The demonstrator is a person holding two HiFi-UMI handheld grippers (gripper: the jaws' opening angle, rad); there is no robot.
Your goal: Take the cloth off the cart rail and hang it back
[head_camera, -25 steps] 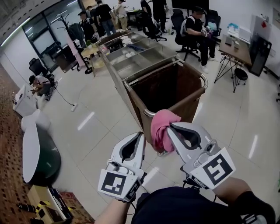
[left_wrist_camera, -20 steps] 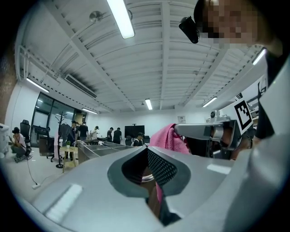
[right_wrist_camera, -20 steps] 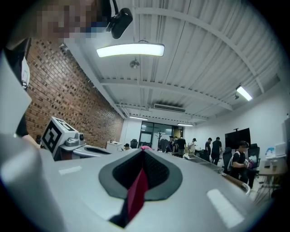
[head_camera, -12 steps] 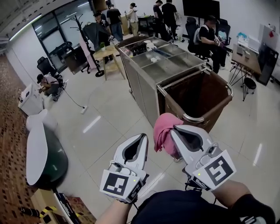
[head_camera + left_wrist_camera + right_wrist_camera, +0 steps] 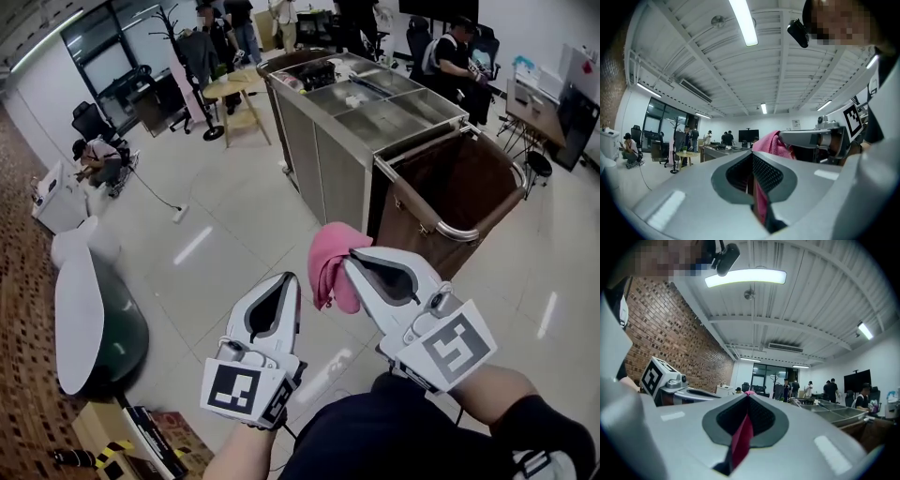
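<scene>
My right gripper (image 5: 349, 255) is shut on a pink cloth (image 5: 328, 272), which hangs in a bunch from its tips, in the air over the tiled floor. In the right gripper view a strip of the cloth (image 5: 742, 437) shows pinched between the closed jaws of the right gripper (image 5: 747, 394). The cart rail (image 5: 441, 230), a chrome tube round a brown bag, lies to the right of the cloth and apart from it. My left gripper (image 5: 289, 277) is shut and holds nothing, just left of the cloth. Past the left gripper (image 5: 751, 153) in its own view, the cloth (image 5: 771, 143) shows behind the jaws.
The steel cart body (image 5: 347, 159) stretches away behind the bag. A dark round table (image 5: 94, 328) stands at the left, with boxes below it. A cable and socket strip (image 5: 178, 214) lie on the floor. People, office chairs and desks (image 5: 539, 103) fill the far side.
The pink cloth has come off the cart rail in my right gripper and moved left, away from the cart. The left gripper stayed beside it, shut.
</scene>
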